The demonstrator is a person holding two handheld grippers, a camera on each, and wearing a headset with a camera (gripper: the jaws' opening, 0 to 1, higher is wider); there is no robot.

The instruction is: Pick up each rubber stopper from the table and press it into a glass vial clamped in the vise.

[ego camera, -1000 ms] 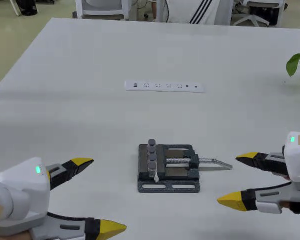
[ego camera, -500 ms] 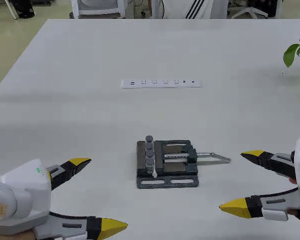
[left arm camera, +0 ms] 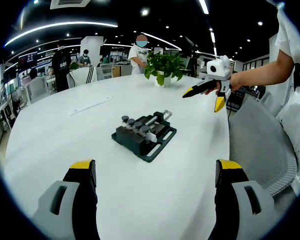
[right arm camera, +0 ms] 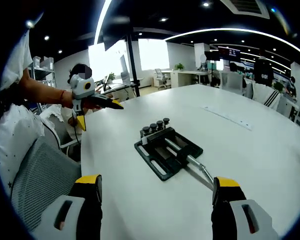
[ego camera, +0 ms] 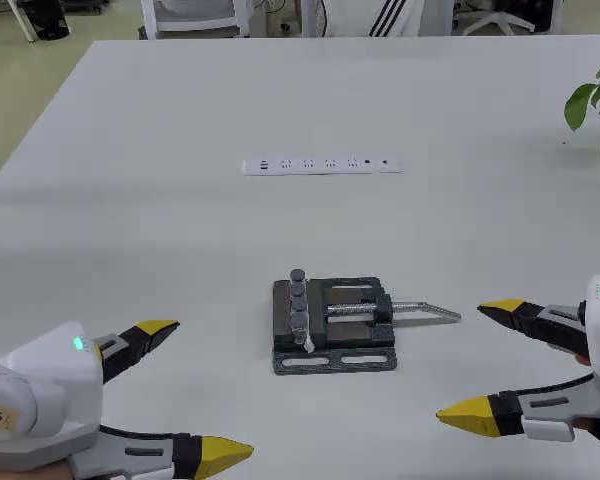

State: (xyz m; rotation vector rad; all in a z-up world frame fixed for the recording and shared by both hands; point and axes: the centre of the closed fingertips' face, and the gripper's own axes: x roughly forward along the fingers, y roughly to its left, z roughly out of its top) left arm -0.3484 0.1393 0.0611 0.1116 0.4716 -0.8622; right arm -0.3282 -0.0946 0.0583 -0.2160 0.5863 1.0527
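A small black vise [ego camera: 333, 338] [left arm camera: 144, 135] [right arm camera: 168, 149] stands mid-table with a row of several glass vials [ego camera: 299, 308] [left arm camera: 135, 124] [right arm camera: 156, 126] clamped in it, each capped by a dark rubber stopper. My left gripper [ego camera: 187, 390] [left arm camera: 156, 175] is open at the near left, well short of the vise. On the right, level with the vise, my right gripper [ego camera: 488, 360] [right arm camera: 156, 191] is open too, with nothing between its jaws. The vise's crank handle [ego camera: 426, 312] points toward it. The other gripper appears in each gripper view: right gripper [left arm camera: 205, 95], left gripper [right arm camera: 97, 110].
A white power strip [ego camera: 321, 164] lies flat beyond the vise. Leaves of a green plant [ego camera: 598, 105] [left arm camera: 165, 65] hang over the table's right edge. Chairs and a person stand past the far edge. The white table [ego camera: 180, 240] is bare around the vise.
Both grippers have stayed open and almost still. The whole picture drifted slightly with the head camera.
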